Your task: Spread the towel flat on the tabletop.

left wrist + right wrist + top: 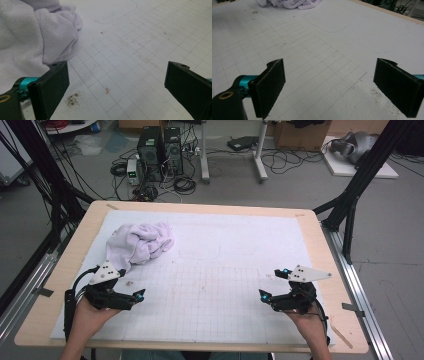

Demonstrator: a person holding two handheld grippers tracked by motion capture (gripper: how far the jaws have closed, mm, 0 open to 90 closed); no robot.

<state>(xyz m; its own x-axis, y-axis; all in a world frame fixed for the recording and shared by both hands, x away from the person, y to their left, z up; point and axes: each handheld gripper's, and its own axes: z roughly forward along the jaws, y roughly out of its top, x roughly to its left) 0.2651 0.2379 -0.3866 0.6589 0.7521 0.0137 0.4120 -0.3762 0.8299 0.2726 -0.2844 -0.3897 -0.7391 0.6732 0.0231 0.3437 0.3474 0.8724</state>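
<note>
Three cameras around the towel (139, 242)

The high view looks down from afar; both gripper views skim low, sharing the towel (30, 37) (289, 3).

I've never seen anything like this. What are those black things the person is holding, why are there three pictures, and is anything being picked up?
There is no robot here: a person at a table holds a hand tool in each hand. Each tool is a gripper with two black jaws that pinch things. The high view looks down from above: the left gripper is at the left, the right gripper at the right. The other two pictures come from small cameras riding on each gripper, looking along its own jaws, so the left gripper and right gripper show again, close up.

On the table lies a white gridded mat. On it, at the far left, is a crumpled white towel, just beyond the left gripper. A few small dirt specks mark the mat.

Nothing is held: both grippers stand open with only mat between their jaws.
</note>
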